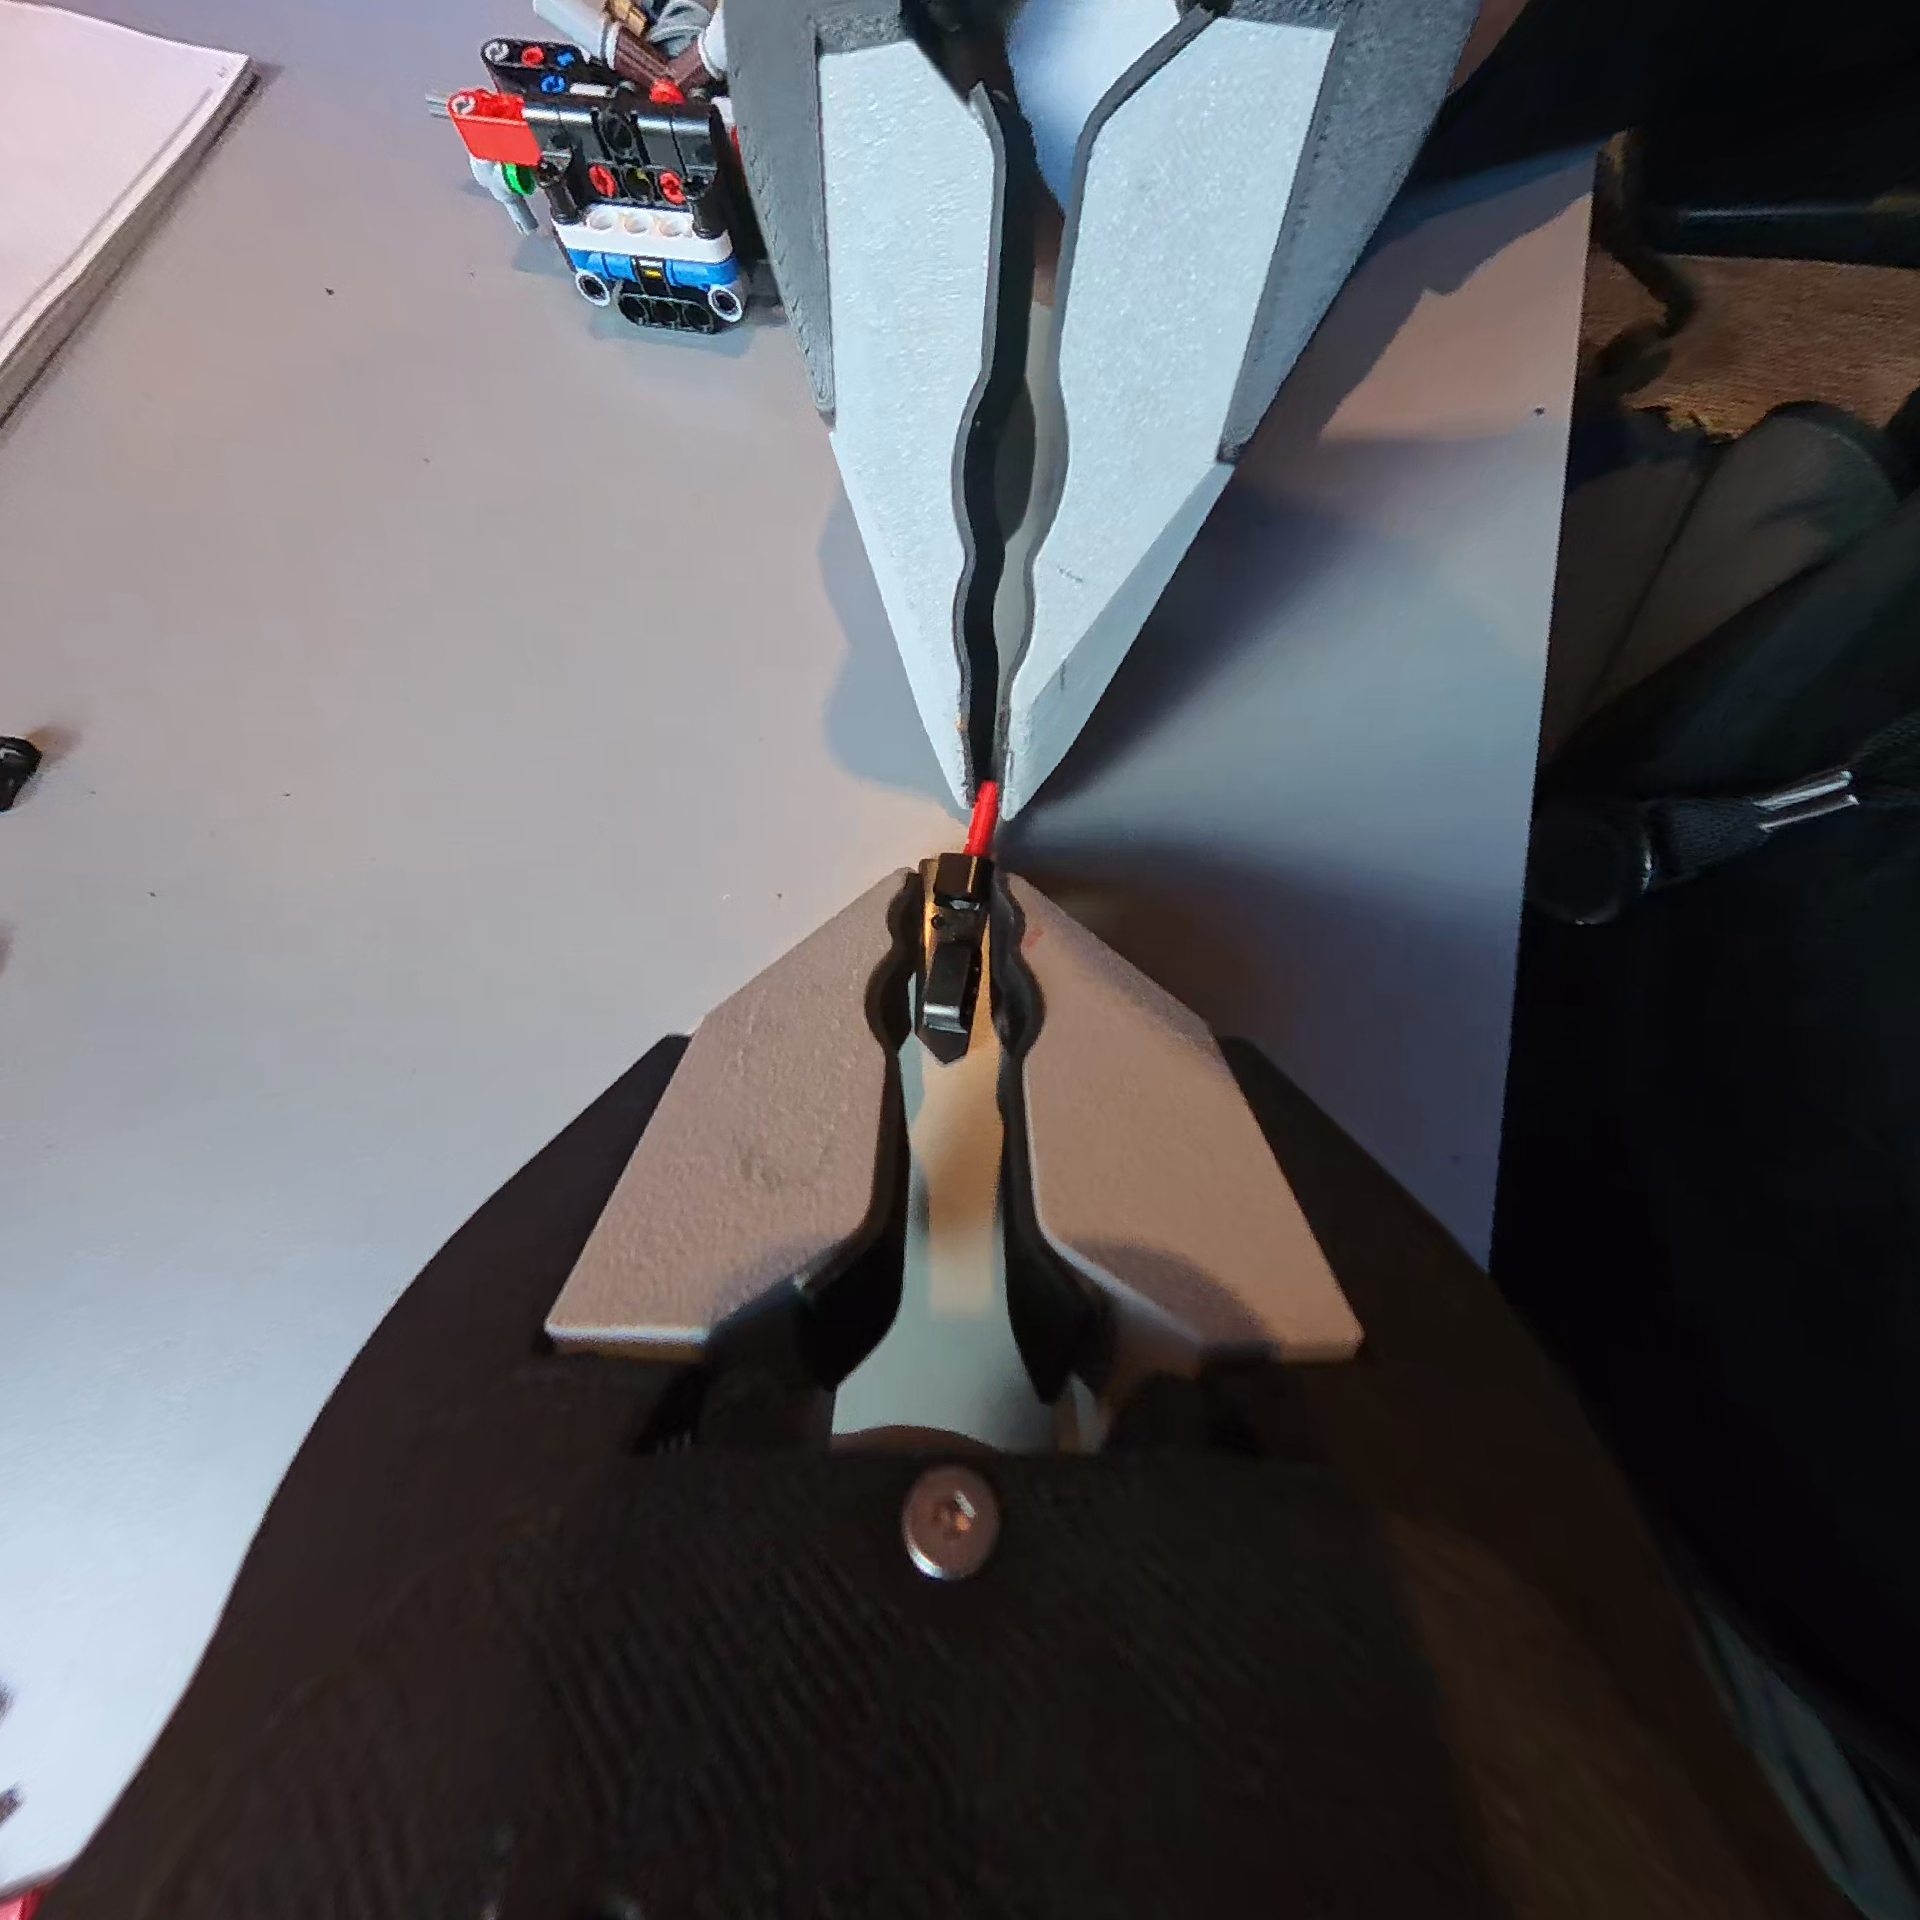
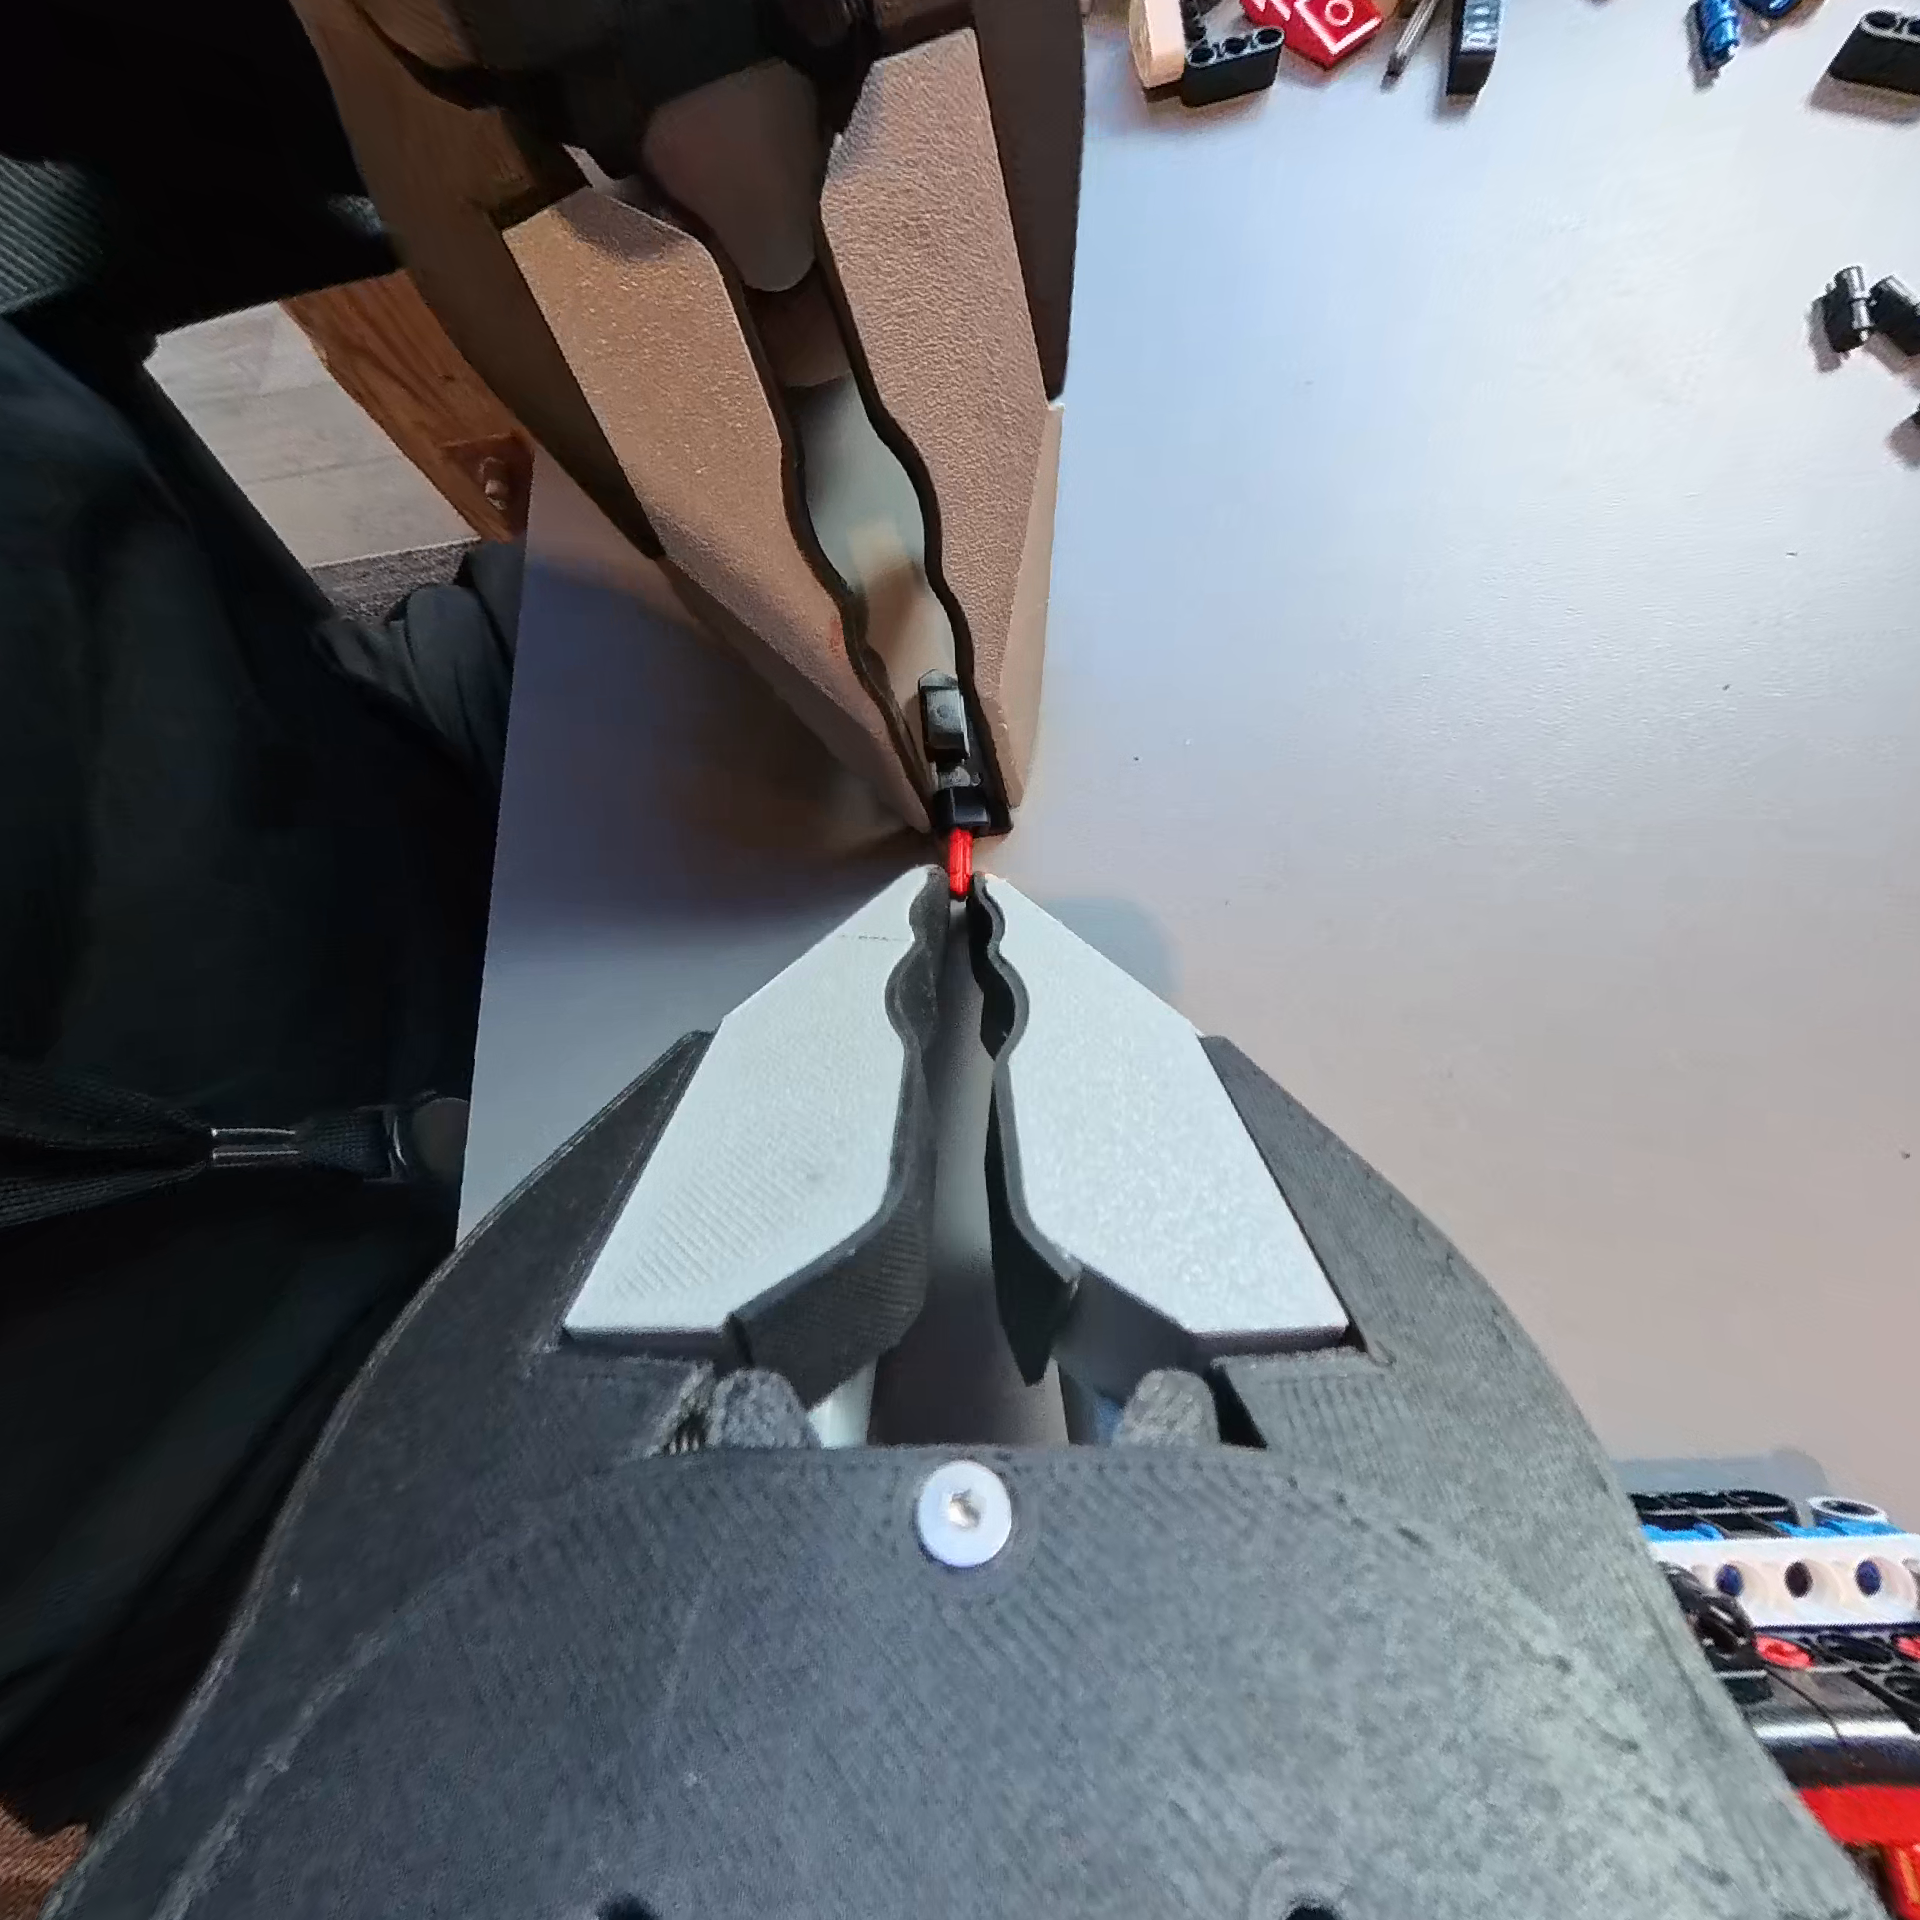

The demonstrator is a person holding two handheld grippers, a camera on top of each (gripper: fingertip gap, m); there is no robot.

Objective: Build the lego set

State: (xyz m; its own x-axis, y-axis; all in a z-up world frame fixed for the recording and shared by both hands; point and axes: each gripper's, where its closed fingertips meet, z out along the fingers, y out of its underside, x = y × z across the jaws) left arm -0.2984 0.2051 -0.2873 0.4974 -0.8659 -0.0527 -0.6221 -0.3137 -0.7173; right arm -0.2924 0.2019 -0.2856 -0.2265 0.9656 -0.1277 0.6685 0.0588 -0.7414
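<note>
My left gripper [image 1: 951,894] is shut on a small black lego connector [image 1: 951,961], held above the grey table near its edge. My right gripper [image 2: 961,888] is shut on a thin red lego axle [image 2: 958,862]. The two grippers meet tip to tip. In the left wrist view the red axle [image 1: 982,819] sticks out of the right gripper [image 1: 987,774] and its end sits in the black connector. In the right wrist view the black connector [image 2: 951,758] shows between the fingers of the left gripper [image 2: 966,821]. A part-built lego assembly [image 1: 634,197] of black, blue, white and red pieces stands on the table.
The table's edge [image 1: 1548,727] runs close beside the grippers, with dark bags and straps beyond. Loose lego pieces [image 2: 1299,31] lie at the far side, and a black piece [image 2: 1870,312] to the right. A white booklet [image 1: 94,166] lies far left. The assembly also shows in the right wrist view [image 2: 1797,1621]. Left tips and right tips are each some 15 cm from the part-built lego assembly [image 1: 634,197].
</note>
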